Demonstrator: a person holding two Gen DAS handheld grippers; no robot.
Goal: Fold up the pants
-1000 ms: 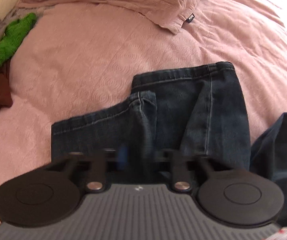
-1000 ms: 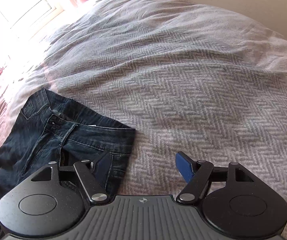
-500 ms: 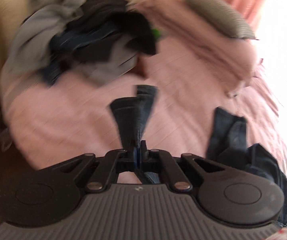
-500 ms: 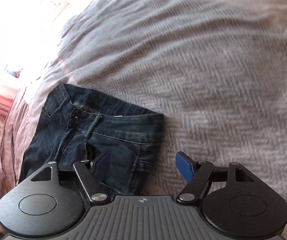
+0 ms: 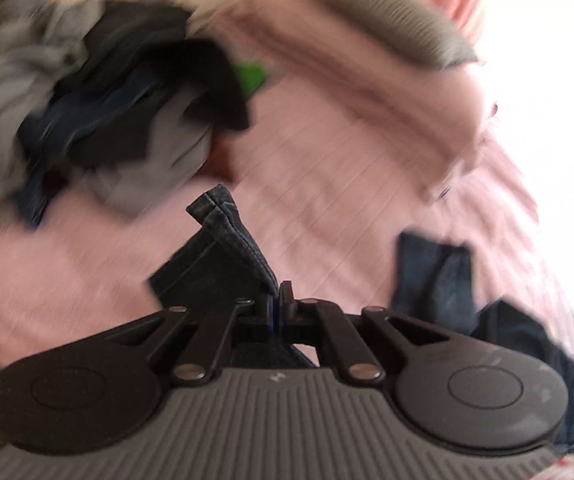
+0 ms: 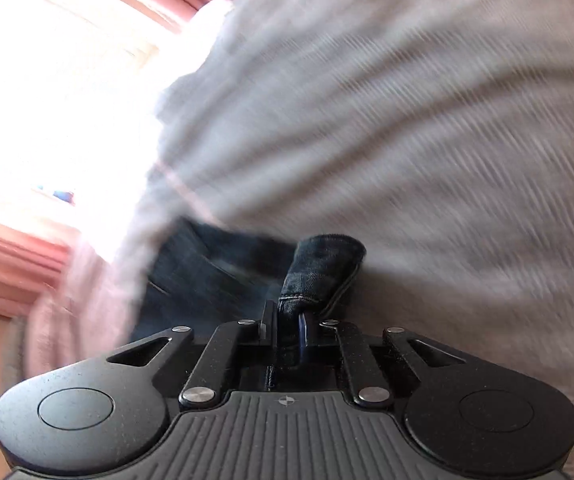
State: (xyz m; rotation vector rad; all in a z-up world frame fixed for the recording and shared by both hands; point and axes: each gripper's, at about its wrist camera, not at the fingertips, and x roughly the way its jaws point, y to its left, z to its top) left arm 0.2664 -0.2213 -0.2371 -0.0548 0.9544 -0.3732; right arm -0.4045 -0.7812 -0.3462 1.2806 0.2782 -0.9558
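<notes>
Dark blue jeans (image 5: 223,256) rise from my left gripper (image 5: 275,306), which is shut on a hemmed edge of them above the pink bedspread (image 5: 327,208). More of the jeans (image 5: 435,276) hangs at the right of the left wrist view. In the right wrist view my right gripper (image 6: 289,328) is shut on another folded denim edge (image 6: 319,268), and the rest of the jeans (image 6: 207,276) trails off to the left below it. Both views are blurred by motion.
A heap of grey, black and blue clothes (image 5: 87,100) with a green piece (image 5: 251,76) lies at the bed's far left. A grey pillow (image 5: 391,20) sits at the back. A grey herringbone blanket (image 6: 407,120) fills the right wrist view, with a bright window (image 6: 67,100) and pink curtains (image 6: 11,264).
My right gripper went from open beside the waistband to shut on the denim. My left gripper, shut on the jeans half a second ago, still holds them lifted; both cameras swung.
</notes>
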